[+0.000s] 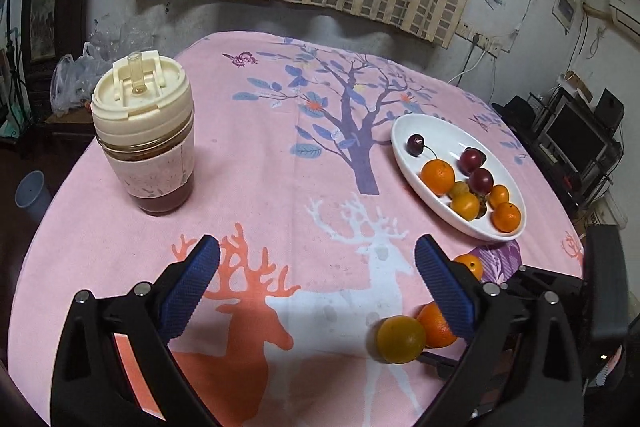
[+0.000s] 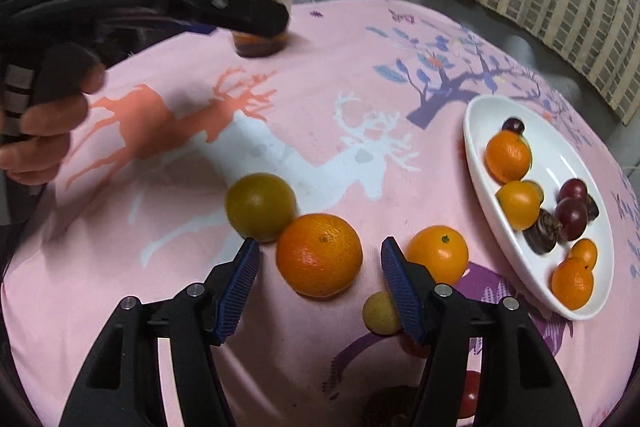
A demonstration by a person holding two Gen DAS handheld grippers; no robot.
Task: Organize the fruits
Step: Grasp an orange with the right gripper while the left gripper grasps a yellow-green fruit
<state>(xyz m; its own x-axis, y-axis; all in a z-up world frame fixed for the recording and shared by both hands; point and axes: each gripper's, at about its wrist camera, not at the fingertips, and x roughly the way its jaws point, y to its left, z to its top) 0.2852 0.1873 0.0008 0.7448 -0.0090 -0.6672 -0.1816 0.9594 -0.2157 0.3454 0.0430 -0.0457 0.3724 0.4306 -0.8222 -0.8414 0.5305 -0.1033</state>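
A white oval plate [image 1: 404, 131] [image 2: 480, 115] at the right holds several oranges, dark plums and a cherry [image 1: 415, 144]. Loose on the pink cloth lie a big orange [image 2: 319, 255] [image 1: 434, 327], a yellow-green fruit [image 2: 260, 206] [image 1: 401, 339], a smaller orange [image 2: 438, 253] [image 1: 471, 265] and a small yellow fruit [image 2: 378, 313]. My right gripper [image 2: 316, 259] is open, its blue pads on either side of the big orange, just short of it. My left gripper [image 1: 316, 259] is open and empty above the cloth; it also shows at the top left of the right wrist view.
A cream-lidded cup with dark drink [image 1: 144, 135] [image 2: 260, 11] stands at the far left. The round table's pink deer-print cloth [image 1: 280, 155] drops off at all edges. A dark and a red fruit [image 2: 468, 393] lie under the right gripper. Electronics [image 1: 576, 135] sit at the right.
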